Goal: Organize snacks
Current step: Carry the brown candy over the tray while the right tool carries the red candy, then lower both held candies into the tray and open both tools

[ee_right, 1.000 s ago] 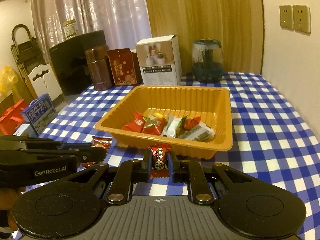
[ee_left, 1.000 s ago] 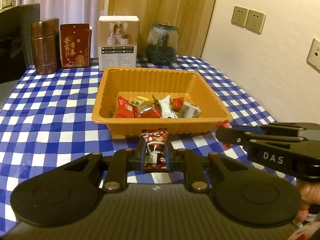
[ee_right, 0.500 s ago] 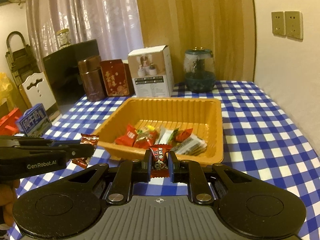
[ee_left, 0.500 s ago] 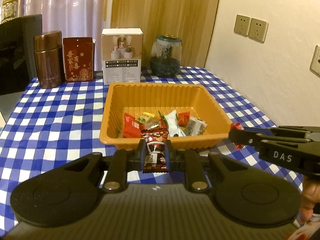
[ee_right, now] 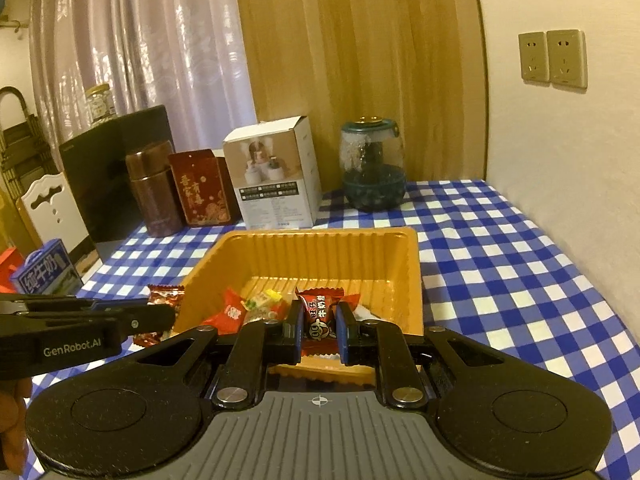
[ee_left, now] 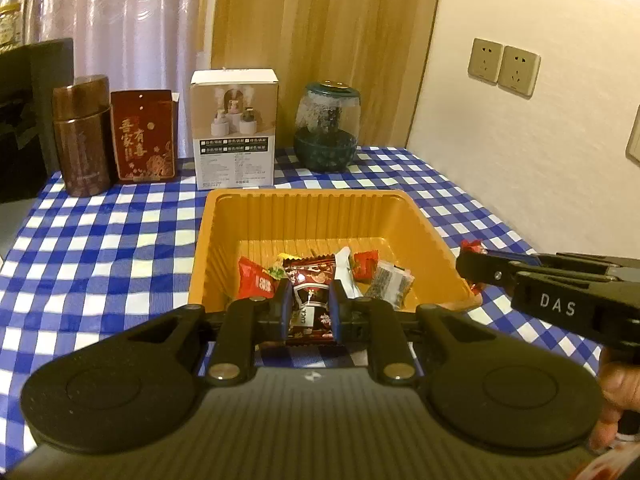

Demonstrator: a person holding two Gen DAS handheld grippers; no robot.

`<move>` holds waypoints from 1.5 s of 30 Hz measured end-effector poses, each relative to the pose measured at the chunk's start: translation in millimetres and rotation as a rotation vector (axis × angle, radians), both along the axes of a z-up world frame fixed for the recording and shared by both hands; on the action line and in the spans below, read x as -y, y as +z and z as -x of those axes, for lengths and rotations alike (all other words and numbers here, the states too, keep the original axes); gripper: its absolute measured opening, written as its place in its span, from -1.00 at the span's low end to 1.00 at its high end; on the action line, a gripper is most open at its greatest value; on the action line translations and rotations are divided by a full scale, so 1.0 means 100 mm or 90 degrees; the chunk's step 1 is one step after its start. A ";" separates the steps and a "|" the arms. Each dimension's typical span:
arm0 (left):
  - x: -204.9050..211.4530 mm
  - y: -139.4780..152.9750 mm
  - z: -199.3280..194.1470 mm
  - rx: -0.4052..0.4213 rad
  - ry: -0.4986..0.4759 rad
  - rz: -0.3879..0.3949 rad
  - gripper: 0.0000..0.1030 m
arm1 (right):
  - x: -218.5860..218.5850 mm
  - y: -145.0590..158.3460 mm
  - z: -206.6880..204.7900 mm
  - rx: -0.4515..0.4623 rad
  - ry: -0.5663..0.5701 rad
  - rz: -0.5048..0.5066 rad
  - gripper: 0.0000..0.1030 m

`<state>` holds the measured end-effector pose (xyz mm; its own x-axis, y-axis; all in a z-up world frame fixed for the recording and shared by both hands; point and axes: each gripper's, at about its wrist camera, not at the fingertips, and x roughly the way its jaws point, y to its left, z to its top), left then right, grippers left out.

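A: What has the left gripper (ee_left: pixel 310 312) got?

B: Its jaws are pinched narrow on a dark brown candy packet (ee_left: pixel 311 300), low in the middle of the left wrist view. The packet stands upright between the blue pads, in front of the near rim of the orange tray (ee_left: pixel 304 208)

A: And the right gripper (ee_right: pixel 319 330)?

B: Same story: narrow, clamped on a red candy (ee_right: pixel 320 314) with white lettering, bottom centre of the right wrist view. It also shows at the right edge of the left view, side on, with a hand (ee_left: pixel 618 404) under it in the lower right corner

A: Where are the snacks?

B: Several wrapped sweets lie at the near end of the tray's floor: a red packet (ee_left: pixel 256 282) at left, a small red one (ee_left: pixel 365 264) and a dark speckled packet (ee_left: pixel 390 286) at right. The far half of the tray is bare. I cannot tell how many there are, as the grippers cover some

A: What else is on the table?

B: A blue and white checked cloth (ee_left: pixel 100 248) covers it. Along the far edge, across the middle of the frame, stand a brown canister (ee_left: pixel 82 146), a red tin (ee_left: pixel 144 134), a white box (ee_left: pixel 234 128) and a glass jar (ee_left: pixel 327 128) on a dark base. Two wall sockets (ee_left: pixel 504 66) sit at upper right
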<state>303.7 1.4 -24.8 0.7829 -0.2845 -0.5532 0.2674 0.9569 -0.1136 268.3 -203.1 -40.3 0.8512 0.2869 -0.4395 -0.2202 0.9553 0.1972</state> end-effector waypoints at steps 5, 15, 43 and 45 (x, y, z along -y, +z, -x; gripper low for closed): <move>0.03 -0.01 -0.16 -0.003 -0.001 -0.003 -0.67 | -0.04 0.02 -0.15 0.004 0.000 -0.002 -0.67; 0.01 -0.07 -0.47 -0.013 0.005 -0.007 -0.67 | -0.02 -0.11 -0.51 -0.016 -0.027 -0.020 -0.67; -0.04 -0.28 -0.92 -0.047 0.018 -0.007 -0.67 | -0.05 -0.25 -0.84 -0.032 -0.033 -0.018 -0.67; -0.03 -0.29 -0.93 -0.048 0.015 -0.009 -0.67 | -0.04 -0.26 -0.84 -0.033 -0.034 -0.019 -0.67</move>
